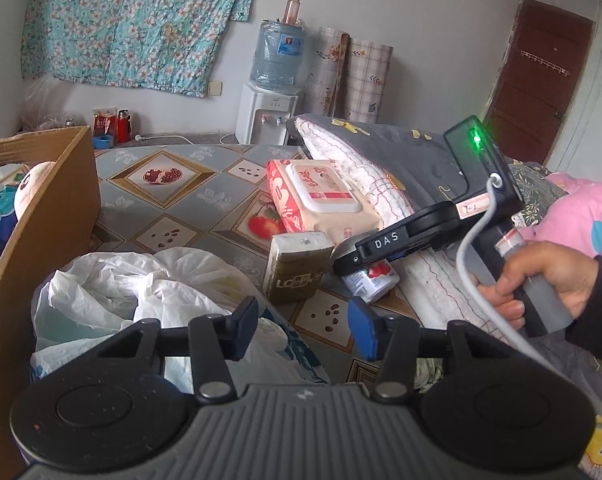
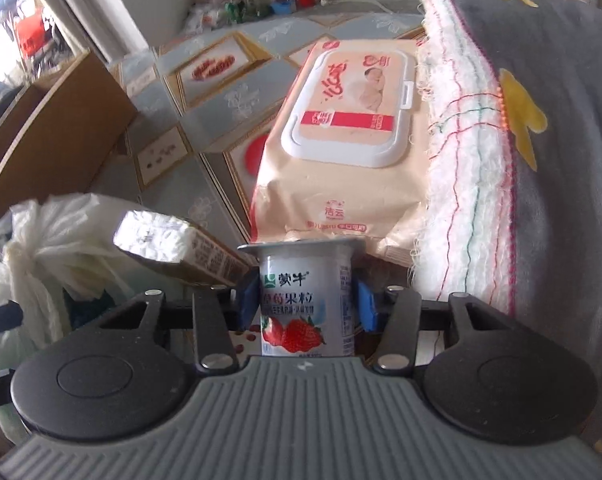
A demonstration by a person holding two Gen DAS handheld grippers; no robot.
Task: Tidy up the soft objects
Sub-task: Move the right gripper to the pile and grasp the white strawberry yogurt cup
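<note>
Right wrist: I see the right gripper [image 2: 307,306] pads clamped on a strawberry yogurt cup [image 2: 307,300] lying beside the wet-wipes pack [image 2: 337,152]. Left gripper [image 1: 303,326] half open, empty, above the plastic bag [image 1: 141,292].

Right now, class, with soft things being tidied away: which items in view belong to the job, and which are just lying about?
Belong to the job:
yogurt cup, between the right tongs
wet wipes pack
tissue pack
plastic bags
cardboard box

Just lying about:
water dispenser
rolled mats
red flask
</note>
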